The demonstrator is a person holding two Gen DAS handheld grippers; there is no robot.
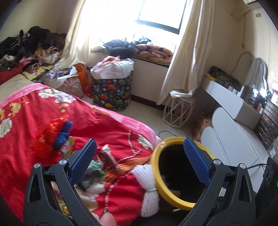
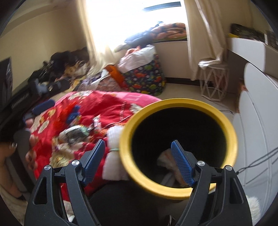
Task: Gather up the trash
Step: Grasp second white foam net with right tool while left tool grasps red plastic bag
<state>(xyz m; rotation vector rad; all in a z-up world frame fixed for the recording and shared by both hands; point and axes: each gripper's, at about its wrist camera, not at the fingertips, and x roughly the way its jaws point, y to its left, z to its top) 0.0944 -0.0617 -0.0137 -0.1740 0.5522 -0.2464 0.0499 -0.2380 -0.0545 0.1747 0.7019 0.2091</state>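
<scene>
Bin (image 2: 179, 104) depths — black, contents unclear

Yellow-rimmed bin (image 2: 179, 149) mouth wide open; scattered wrappers (image 1: 107, 156) and foam net (image 1: 147, 184) alongside.

Both wrist cameras look forward and downward toward the window (image 1: 159, 15). The right view sits closer over the yellow bin (image 2: 179, 147). Both share the red bed (image 1: 52, 125).

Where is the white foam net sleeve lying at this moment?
In both wrist views the white foam net sleeve lies on the red quilt, its side against the outer left wall of the yellow-rimmed bin.
</scene>
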